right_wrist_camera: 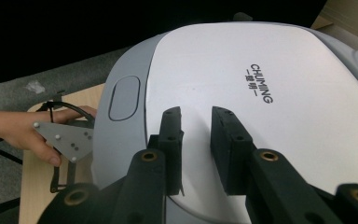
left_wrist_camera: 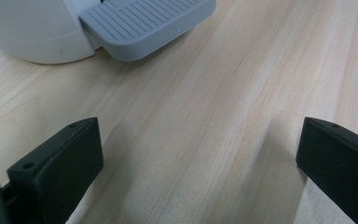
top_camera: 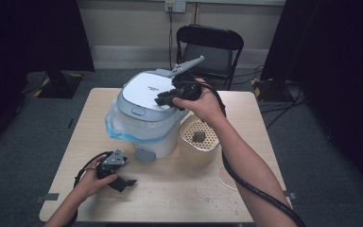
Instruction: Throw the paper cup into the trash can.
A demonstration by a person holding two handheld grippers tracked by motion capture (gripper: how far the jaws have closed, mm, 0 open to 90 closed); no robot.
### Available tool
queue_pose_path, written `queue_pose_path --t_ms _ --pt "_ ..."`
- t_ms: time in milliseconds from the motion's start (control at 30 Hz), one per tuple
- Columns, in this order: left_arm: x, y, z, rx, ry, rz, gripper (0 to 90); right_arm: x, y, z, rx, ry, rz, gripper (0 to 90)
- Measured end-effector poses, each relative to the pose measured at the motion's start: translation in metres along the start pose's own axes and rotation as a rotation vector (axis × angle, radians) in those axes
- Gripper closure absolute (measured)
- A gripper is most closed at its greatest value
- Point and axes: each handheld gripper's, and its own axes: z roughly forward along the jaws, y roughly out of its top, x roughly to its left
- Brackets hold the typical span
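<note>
At the near left corner of the wooden table (top_camera: 170,189), the person's left gripper (top_camera: 123,182) rests low in the left hand (top_camera: 92,182), its two black jaws spread wide with nothing but bare wood between them; in the left gripper view the grey foot pedal (left_wrist_camera: 144,25) of a white pedal bin (top_camera: 144,123) lies just ahead. Beyond it, near the middle of the table, stands that bin, its blue liner bag (top_camera: 116,130) puffing out under the rim. Just right of the bin, touching or nearly so, sits a round beige perforated basket (top_camera: 198,139) with a small dark lump inside. Farther back, the right hand (top_camera: 203,104) holds the right gripper (top_camera: 163,98) over the bin's flat white lid (right_wrist_camera: 261,93), which is down; the jaws stand narrowed to a slim gap with nothing between them, tips hovering at or just above the lid's surface near its printed brand name. The work in hand looks like handling this lid. To do it well, the narrowed tips should probably settle squarely on the lid or its oval grey button (right_wrist_camera: 123,98) at the front edge, pressing straight down without sliding, while the left gripper could steady the bin or press the pedal. Behind the table a black folding chair (top_camera: 210,47) faces the wall.
</note>
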Motion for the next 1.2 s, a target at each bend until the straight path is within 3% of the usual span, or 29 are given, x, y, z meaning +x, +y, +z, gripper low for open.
queue_pose_path --t_ms 333,467,700,867,933,1000,1200 --pt "0.0 0.0 0.0 0.001 0.0 0.0 0.0 -0.003 -0.002 0.003 -0.018 -0.029 0.015 85.3" --pt "0.0 0.0 0.0 0.0 0.0 0.0 0.0 -0.003 -0.007 0.003 -0.033 -0.019 0.012 89.4" --pt "0.0 0.0 0.0 0.002 -0.002 -0.002 0.0 -0.001 -0.005 0.003 -0.02 -0.023 0.002 90.0" --pt "0.0 0.0 0.0 0.0 -0.003 -0.003 0.0 0.001 0.005 0.004 0.042 -0.037 -0.021 90.0" --pt "0.0 0.0 0.0 0.0 -0.005 -0.002 0.0 -0.001 0.005 0.007 0.022 -0.035 0.001 90.0" --pt "0.0 0.0 0.0 0.0 -0.006 -0.002 0.0 0.0 0.01 0.011 0.027 -0.041 -0.018 88.5" --pt "0.0 0.0 0.0 0.001 -0.004 -0.001 0.0 0.001 0.019 0.026 0.015 -0.023 -0.015 90.0"
